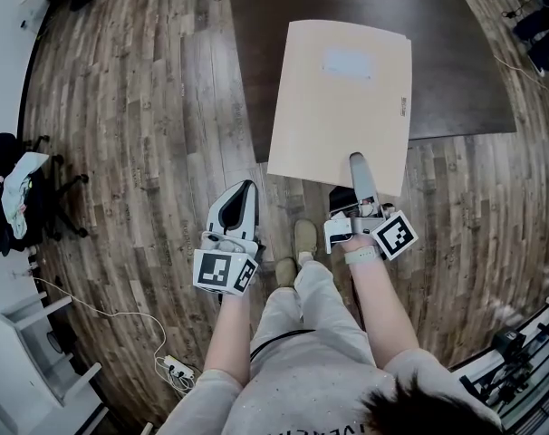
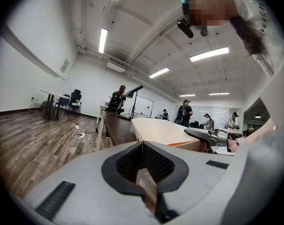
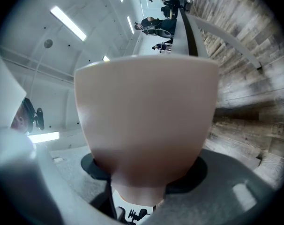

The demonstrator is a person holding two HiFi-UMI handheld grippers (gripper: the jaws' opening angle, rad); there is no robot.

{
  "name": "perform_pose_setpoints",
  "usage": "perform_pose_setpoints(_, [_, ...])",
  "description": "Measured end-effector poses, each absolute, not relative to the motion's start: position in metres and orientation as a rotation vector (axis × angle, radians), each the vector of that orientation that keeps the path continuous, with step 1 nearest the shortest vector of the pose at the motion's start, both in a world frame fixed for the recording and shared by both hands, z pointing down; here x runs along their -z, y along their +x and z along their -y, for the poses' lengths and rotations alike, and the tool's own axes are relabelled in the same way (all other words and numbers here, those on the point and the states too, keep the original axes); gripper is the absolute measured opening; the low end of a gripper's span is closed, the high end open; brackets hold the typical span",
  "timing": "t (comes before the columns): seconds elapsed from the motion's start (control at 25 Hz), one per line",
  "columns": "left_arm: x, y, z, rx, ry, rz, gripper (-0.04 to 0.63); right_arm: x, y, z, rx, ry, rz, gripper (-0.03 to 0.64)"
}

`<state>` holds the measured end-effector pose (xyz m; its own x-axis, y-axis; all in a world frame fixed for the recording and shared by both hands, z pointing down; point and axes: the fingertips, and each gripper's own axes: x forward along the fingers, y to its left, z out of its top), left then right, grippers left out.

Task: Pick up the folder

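- Tan folder [image 1: 342,98] in upper centre of the head view, far part over the dark table [image 1: 456,80], near edge out past the table over the wood floor [image 1: 130,134]; hard to tell whether resting on the table or clear of it.
- Pinched at its lower edge by the right gripper [image 1: 359,172], one jaw lying on top; cover filling most of the right gripper view.
- Left gripper [image 1: 241,198] lower left of centre, jaws pressed together on nothing, apart from the folder.
- Probably light and thin, stiff enough to lie flat, yet prone to sag or swing from a single edge grip.
- Smooth card, likely slippery; best gripped deep, mid-edge.
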<state>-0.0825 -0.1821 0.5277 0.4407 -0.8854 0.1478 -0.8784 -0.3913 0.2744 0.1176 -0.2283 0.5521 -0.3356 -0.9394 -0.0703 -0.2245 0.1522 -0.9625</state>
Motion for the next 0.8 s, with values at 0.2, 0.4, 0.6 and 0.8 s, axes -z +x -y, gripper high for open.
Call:
perform_pose_setpoints(0.2, [-0.518,-0.078,0.191,0.044,2.398,1.52,0.0,-0.54,0.122,0.235,1.222,-1.128,-1.749,0.284])
perform_pose_setpoints(0.4, [-0.507,-0.078,0.197,0.066,2.417,1.53,0.0,-0.527,0.126,0.241,1.207,-1.146,-1.807,0.284])
perform_pose_setpoints(0.6, [-0.492,-0.076,0.202,0.069,2.42,1.544,0.0,-0.513,0.135,0.244,1.185,-1.17,-1.857,0.282])
perform_pose_setpoints(0.8, [-0.486,-0.072,0.209,0.083,2.432,1.553,0.0,-0.5,0.147,0.252,1.164,-1.182,-1.892,0.281])
